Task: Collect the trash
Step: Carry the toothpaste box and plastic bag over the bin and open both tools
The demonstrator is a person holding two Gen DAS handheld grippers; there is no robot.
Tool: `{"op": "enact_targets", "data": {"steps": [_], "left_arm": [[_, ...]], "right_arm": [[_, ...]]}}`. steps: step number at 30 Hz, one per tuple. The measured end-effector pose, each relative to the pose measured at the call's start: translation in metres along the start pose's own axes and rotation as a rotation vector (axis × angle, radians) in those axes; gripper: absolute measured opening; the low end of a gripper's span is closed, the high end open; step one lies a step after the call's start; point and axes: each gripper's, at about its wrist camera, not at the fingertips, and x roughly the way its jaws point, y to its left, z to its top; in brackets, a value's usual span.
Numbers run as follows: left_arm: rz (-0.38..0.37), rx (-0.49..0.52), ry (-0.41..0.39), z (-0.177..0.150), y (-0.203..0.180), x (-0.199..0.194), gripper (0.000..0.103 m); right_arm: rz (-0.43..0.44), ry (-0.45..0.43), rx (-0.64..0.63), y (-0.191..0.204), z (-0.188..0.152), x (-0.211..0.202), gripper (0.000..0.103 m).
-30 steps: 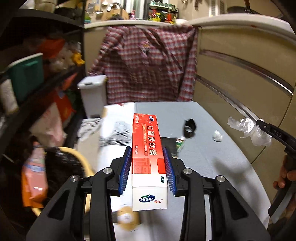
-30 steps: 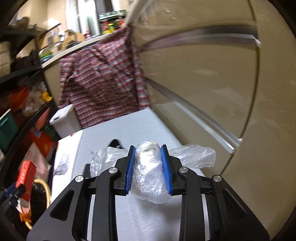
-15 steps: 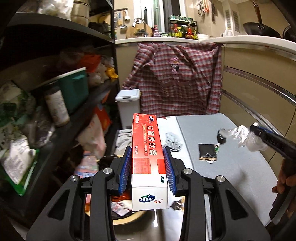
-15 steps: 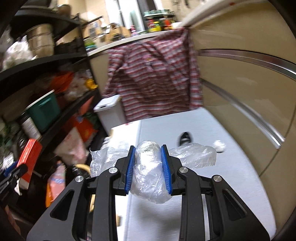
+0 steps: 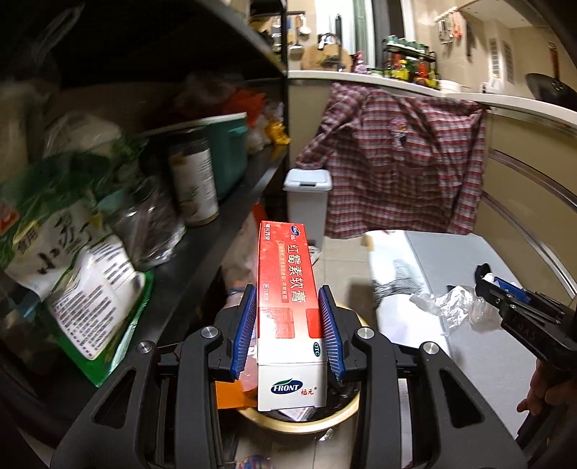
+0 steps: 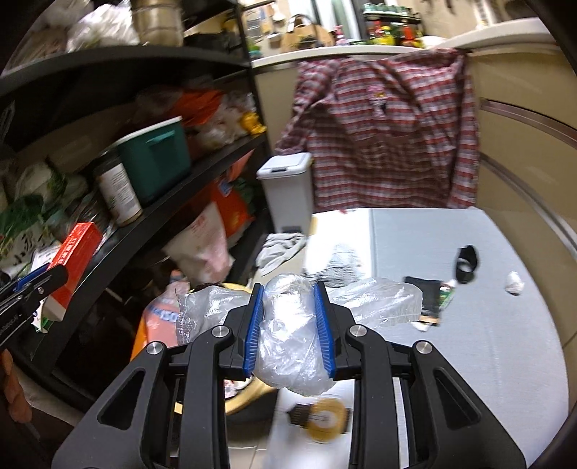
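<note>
Dim indoor light, motion blur, fisheye-bent edges.

home kitchen, cluttered, with a storage corner. evidence: pale counter (image 5: pixel 414 84) running along the back, carrying a rack of sauce bottles (image 5: pixel 411 68) and a cutting board (image 5: pixel 324 54); utensils (image 5: pixel 299 29) hang on the wall behind; a dark wok (image 5: pixel 548 86) sits at far right. beige cabinets (image 6: pixel 523 90) with metal trim below the counter. plaid shirt (image 6: pixel 382 133) draped over the counter edge. black shelves (image 6: pixel 151 209) at left hold a teal tub (image 6: pixel 155 158), a jar (image 6: pixel 119 191), food bags (image 5: pixel 72 252). small white lidded bin (image 6: pixel 288 187) on the tile floor (image 5: pixel 342 259), grey mat (image 6: pixel 450 288) beside it.
</note>
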Motion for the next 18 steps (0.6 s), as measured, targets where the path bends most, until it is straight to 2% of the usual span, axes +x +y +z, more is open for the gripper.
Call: {"op": "enact_targets", "data": {"steps": [8,18], "left_arm": [[0.013,-0.003,0.048,-0.003,0.025,0.027,0.035],[0.009,0.055,0.086,0.001,0.025,0.063,0.035]], "right_arm": [[0.038,0.024,-0.075,0.048,0.002,0.031,0.028],[0.062,0.056,-0.144,0.078,0.001,0.069,0.028]]}}
